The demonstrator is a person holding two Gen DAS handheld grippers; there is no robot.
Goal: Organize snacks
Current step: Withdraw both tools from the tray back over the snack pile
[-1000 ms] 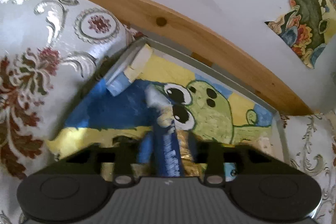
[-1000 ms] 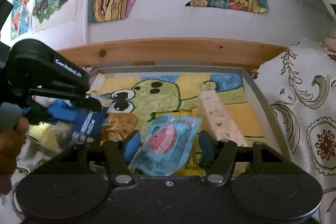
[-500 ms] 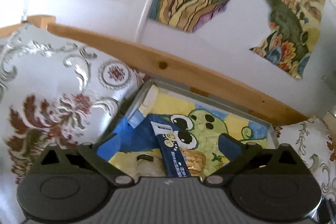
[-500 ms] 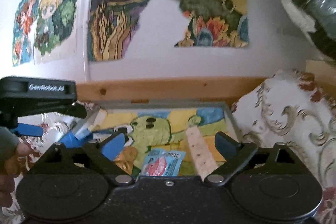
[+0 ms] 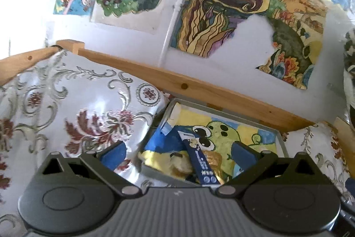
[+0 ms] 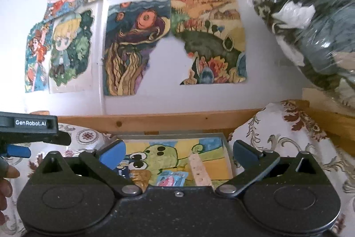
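A grey-rimmed tray (image 5: 224, 106) (image 6: 226, 143) with a green cartoon-frog picture lies on the patterned cloth. In it lie a dark blue snack stick (image 5: 199, 160) (image 6: 124, 169), a gold-wrapped snack (image 5: 213, 158) (image 6: 139, 177), a light blue packet (image 6: 172, 178) and a pale speckled bar (image 6: 200, 170). My left gripper (image 5: 177, 153) is open and held back above the tray's near left corner, holding nothing. My right gripper (image 6: 177, 151) is open too, raised before the tray with nothing between its fingers. The left gripper's body (image 6: 28, 126) shows at the left of the right wrist view.
A wooden rail (image 5: 199, 90) (image 6: 155, 121) runs behind the tray under a white wall with drawings (image 6: 135, 46). Floral cloth (image 5: 66, 108) (image 6: 288, 130) rises on both sides. A plastic-wrapped bundle (image 6: 310, 21) hangs at upper right. A hand (image 6: 5, 183) is at the left edge.
Both grippers opened and drew back up from the tray. The blue stick left the left gripper and the light blue packet left the right one; both now lie in the tray.
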